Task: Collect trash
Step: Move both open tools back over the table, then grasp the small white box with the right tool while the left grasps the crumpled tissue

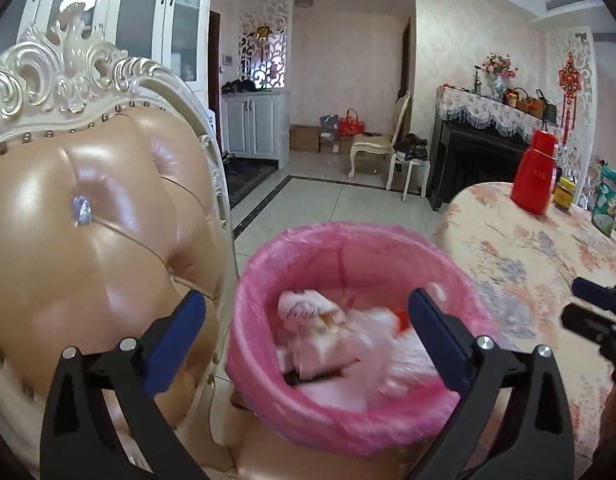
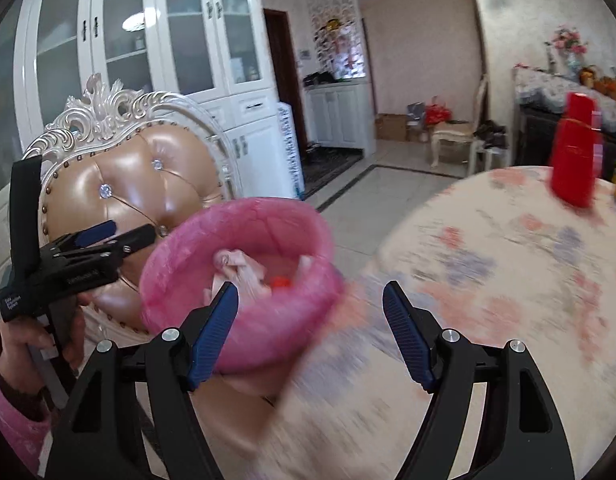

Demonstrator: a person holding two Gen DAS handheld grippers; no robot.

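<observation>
The left gripper point(image 1: 306, 334) has its 2 blue ribbed pads spread wide with nothing pinched between them; the left pad point(image 1: 176, 340) stands in front of the chair back, the right one in front of the bin's inside. The right gripper point(image 2: 310, 334) is likewise released, its 2 pads apart and empty, one before the bin's near wall and the other over the tablecloth.

Between and beyond the pads sits a round waste bin point(image 1: 308, 240) lined with a thin, crinkled pink plastic bag folded over its rim. The trash lies inside it: crumpled pale pink and white wrappers point(image 1: 340, 336) with a small red scrap among them, blurred in both views. The bin appears to rest on the chair's seat, just beside the table edge.

The chair point(image 1: 88, 208) has a glossy tan leather back, tufted with crystal buttons, studded along the edge and crowned by carved cream scrollwork. To the right, a round table point(image 1: 540, 248) wears a pale floral cloth, and on its far side stand a tall red plastic flask point(image 1: 534, 172), a yellow-labelled jar and a green packet.

In the right wrist view the left gripper appears at the left in front of the chair back, held by a hand point(image 2: 28, 344) in a pink sleeve. White glass-fronted cabinets point(image 2: 148, 32) rise behind the chair.
</observation>
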